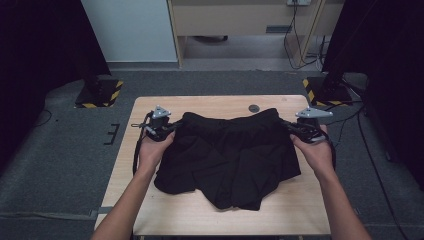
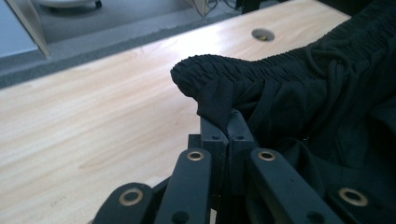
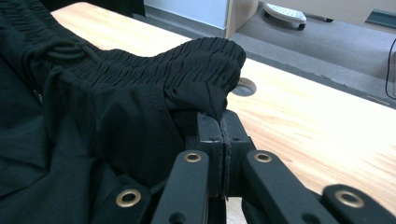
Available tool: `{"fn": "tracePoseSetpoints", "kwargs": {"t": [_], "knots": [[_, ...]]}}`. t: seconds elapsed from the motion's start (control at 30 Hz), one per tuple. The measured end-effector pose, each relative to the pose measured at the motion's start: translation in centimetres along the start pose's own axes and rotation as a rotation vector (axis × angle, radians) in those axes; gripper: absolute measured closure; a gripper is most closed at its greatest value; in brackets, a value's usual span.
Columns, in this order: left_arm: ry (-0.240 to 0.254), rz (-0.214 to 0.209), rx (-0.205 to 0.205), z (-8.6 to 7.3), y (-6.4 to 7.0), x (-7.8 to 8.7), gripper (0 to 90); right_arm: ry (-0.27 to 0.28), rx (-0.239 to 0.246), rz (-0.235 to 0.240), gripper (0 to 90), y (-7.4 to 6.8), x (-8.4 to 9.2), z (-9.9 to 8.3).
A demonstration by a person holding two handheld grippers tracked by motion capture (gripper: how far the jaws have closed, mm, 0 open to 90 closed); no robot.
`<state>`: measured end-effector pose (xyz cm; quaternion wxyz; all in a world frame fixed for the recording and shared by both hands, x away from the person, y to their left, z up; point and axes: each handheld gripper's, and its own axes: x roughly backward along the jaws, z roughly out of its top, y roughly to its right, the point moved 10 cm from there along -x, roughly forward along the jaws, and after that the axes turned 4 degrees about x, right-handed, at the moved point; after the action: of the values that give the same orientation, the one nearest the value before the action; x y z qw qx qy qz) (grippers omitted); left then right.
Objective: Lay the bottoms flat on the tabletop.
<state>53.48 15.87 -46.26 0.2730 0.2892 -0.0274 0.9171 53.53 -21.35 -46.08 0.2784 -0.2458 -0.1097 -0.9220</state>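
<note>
A pair of black shorts [image 1: 230,155] hangs over the wooden table [image 1: 210,102], waistband at the far side, legs trailing toward the near edge. My left gripper [image 1: 172,128] is shut on the left end of the elastic waistband [image 2: 219,77]; its jaws pinch the cloth just below the ribbed band, my left gripper [image 2: 224,116] seen close up. My right gripper [image 1: 290,127] is shut on the right end of the waistband [image 3: 205,60], with my right gripper [image 3: 219,119] clamping a fold of fabric. A drawstring [image 2: 334,70] lies along the waistband. Both ends are lifted off the table.
A round cable hole [image 1: 254,108] sits in the table behind the shorts. Beyond the table are grey carpet, two stand bases with yellow-black tape [image 1: 100,92] [image 1: 325,90], a wooden desk frame and loose cables [image 1: 300,45].
</note>
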Motion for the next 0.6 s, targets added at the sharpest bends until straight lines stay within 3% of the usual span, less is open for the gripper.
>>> {"fn": "tracePoseSetpoints", "kwargs": {"t": [0.27,0.43,0.6], "knots": [[0.029,0.001,-0.024,2.1,0.4,1.3,88.2,0.048,-0.005,-0.022,89.3,0.5,1.7,2.6],[0.041,0.001,0.021,2.5,-0.3,1.3,88.2,0.095,0.003,-0.013,89.3,0.4,2.4,4.4],[0.027,0.003,0.032,2.9,-1.0,0.6,88.2,0.072,-0.016,-0.015,89.3,1.4,1.3,3.9]]}}
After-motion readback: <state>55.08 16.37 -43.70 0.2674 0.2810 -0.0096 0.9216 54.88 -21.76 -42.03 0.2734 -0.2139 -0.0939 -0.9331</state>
